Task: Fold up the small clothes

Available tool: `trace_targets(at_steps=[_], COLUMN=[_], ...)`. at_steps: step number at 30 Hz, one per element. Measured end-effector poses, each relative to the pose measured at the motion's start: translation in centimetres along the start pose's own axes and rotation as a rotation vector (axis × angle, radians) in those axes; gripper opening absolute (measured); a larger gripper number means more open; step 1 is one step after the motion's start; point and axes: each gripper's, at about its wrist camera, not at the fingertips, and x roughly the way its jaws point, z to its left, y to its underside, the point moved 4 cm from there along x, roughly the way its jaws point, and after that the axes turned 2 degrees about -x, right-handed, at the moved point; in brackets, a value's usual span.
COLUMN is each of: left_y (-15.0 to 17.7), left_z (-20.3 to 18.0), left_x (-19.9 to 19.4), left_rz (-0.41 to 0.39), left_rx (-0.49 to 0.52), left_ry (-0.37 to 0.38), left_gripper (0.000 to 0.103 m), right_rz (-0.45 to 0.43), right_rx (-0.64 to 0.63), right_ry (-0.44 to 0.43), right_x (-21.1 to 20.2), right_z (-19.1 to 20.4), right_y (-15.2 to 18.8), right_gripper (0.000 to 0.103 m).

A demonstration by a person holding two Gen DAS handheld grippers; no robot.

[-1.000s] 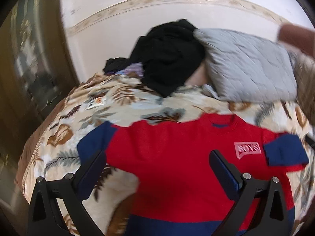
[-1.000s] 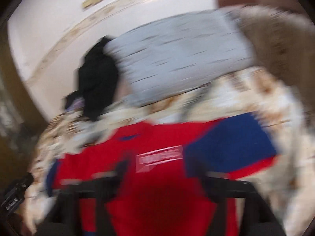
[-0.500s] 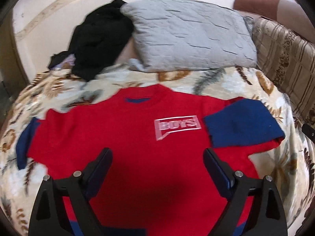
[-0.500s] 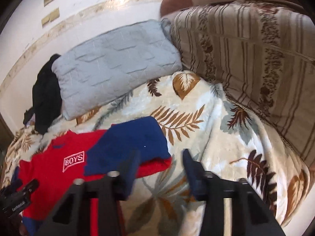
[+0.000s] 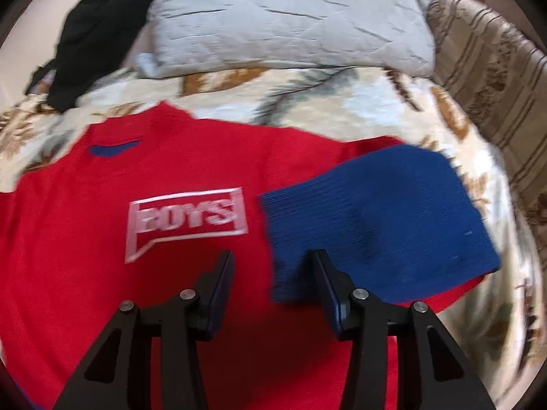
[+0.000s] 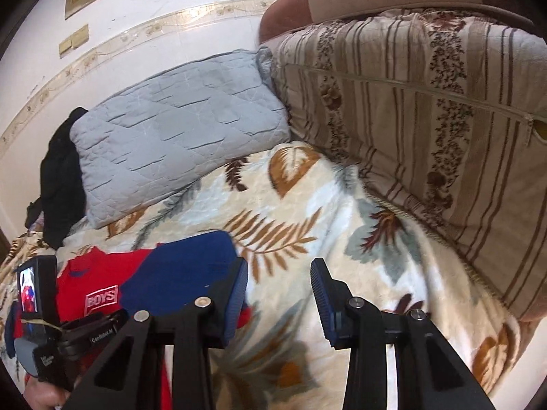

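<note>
A red sweater (image 5: 85, 273) with a white BOYS patch (image 5: 186, 218) lies flat on a leaf-patterned blanket (image 5: 342, 102). Its blue sleeve (image 5: 376, 222) is folded in over the chest. My left gripper (image 5: 272, 263) hovers low over the sleeve's inner edge. Its jaws are closing, with that edge between the fingers and a gap still showing. In the right wrist view the sweater (image 6: 92, 273) and sleeve (image 6: 184, 273) sit lower left. My right gripper (image 6: 278, 273) stands partly open over bare blanket just right of the sleeve, holding nothing.
A grey quilted pillow (image 5: 283, 17) and a heap of black clothes (image 5: 99, 30) lie behind the sweater against the wall. A striped floral cushion (image 6: 427, 119) borders the blanket on the right. The left device's camera body (image 6: 36, 294) and a hand show lower left.
The left gripper swung right and dropped closer to the folded blue sleeve, and its jaws narrowed. The right gripper swung right off the sweater onto the blanket, narrowed, then barely moved.
</note>
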Motion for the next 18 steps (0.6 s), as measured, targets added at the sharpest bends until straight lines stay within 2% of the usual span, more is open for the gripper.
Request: trace_targets(at_steps=[3,5,6,8,10,11,15,18], left_y=[-0.4,-0.7,-0.9,-1.2,-1.4,-1.6,-2.3,-2.7], left_z=[-1.2,-1.2,-1.1,-0.4,0.0,0.1,0.7,1.7], left_x=[0.3,0.5,0.6,0.4,-0.7,-1.6,-3.9,-5.7], left_rz=[0.004,-0.008,-0.019,-0.022,-0.077,-0.115,-0.162,-0.189], left_rx=[0.018,0.019,0.012,-0.032,-0.027,-0.003,0.040,0.074], left_ry=[0.023,0.029,0.068,0.134,0.166,0.170,0.186,0.149], left_gripper=[0.034,0.022,0.007,0.006,0.006,0.005,0.005,0.005], right_rz=[0.001,0.010,0.010,0.002,-0.010,-0.015,-0.011,-0.019], right_rx=[-0.005,0.000,0.001,-0.002,-0.010,-0.021,-0.029,-0.041], right_ry=[0.008,0.004,0.006,0.010,0.020,0.029,0.027,0.026], right_x=[0.1,0.4,0.4,0.4,0.3,0.3,0.5,0.4], right_z=[-0.5,-0.7,-0.8,-0.9,-0.7,-0.6,-0.1,0.5], right_y=[0.0,0.0,0.0,-0.1,-0.1,-0.1,0.0,0.0], right_gripper=[0.042,0.042,0.042,0.042,0.042,0.042,0.042,0.042])
